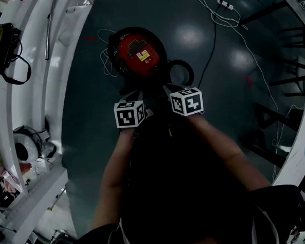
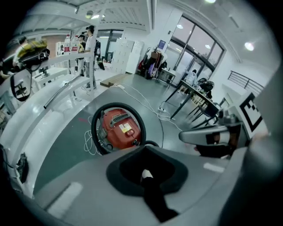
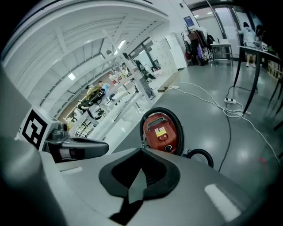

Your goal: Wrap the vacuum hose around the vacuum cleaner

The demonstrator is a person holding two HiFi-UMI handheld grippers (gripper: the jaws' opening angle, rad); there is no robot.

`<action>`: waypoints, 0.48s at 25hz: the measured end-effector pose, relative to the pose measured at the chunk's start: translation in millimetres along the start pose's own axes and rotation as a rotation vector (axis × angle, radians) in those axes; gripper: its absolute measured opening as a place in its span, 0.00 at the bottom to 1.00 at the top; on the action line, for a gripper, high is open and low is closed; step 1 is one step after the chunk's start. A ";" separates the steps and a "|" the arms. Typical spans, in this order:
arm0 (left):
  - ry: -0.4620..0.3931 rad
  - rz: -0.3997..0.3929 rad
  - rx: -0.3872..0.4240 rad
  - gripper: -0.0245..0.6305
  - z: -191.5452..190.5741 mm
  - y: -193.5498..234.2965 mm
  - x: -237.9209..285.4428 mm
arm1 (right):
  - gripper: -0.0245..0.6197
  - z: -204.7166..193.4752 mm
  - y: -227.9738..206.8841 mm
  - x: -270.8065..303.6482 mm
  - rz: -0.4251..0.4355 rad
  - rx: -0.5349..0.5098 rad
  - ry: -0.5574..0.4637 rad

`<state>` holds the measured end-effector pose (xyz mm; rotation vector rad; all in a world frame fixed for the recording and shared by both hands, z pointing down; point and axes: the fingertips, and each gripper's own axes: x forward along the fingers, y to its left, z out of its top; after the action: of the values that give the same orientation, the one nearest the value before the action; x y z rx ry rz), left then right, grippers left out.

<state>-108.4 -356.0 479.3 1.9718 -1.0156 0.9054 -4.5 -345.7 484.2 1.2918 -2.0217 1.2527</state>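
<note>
Cables [image 3: 231, 111] lie beside vacuum cleaner [image 1: 138, 54] ringed by hose [image 3: 179, 131]; left gripper [image 2: 146, 175] and right gripper [image 3: 137, 182] fingers closed, empty.

The head view is dim, with lamp glare spotting the floor [image 1: 188, 37]. Both gripper views are bright from ceiling lamps [image 2: 250, 45] above the fingers [image 3: 137, 183], bulged, with black corners.

Glossy red plastic vacuum cleaner [image 1: 138, 54], shiny floor [image 1: 204, 38]

Hose [image 3: 200, 152]: low part of small loop hidden behind right tool [image 3: 138, 181].
Sticker [image 2: 127, 128]: words too small to read.
Table [image 1: 41, 195]: cut off at left edge; things on it too dim.
</note>
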 end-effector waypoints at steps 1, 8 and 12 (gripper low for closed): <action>-0.008 0.002 0.003 0.05 0.6 4.0 -6.3 | 0.03 2.1 6.5 -1.5 -0.005 -0.010 -0.008; -0.091 -0.014 0.035 0.05 10.6 11.5 -30.3 | 0.03 19.1 30.7 -12.4 -0.068 -0.059 -0.089; -0.144 -0.018 0.052 0.05 22.3 14.5 -40.4 | 0.03 28.4 42.6 -17.4 -0.084 -0.084 -0.134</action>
<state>-133.0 -366.7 439.1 2.1119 -1.0620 0.7960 -30.5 -355.0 437.7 1.4389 -2.0642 1.0576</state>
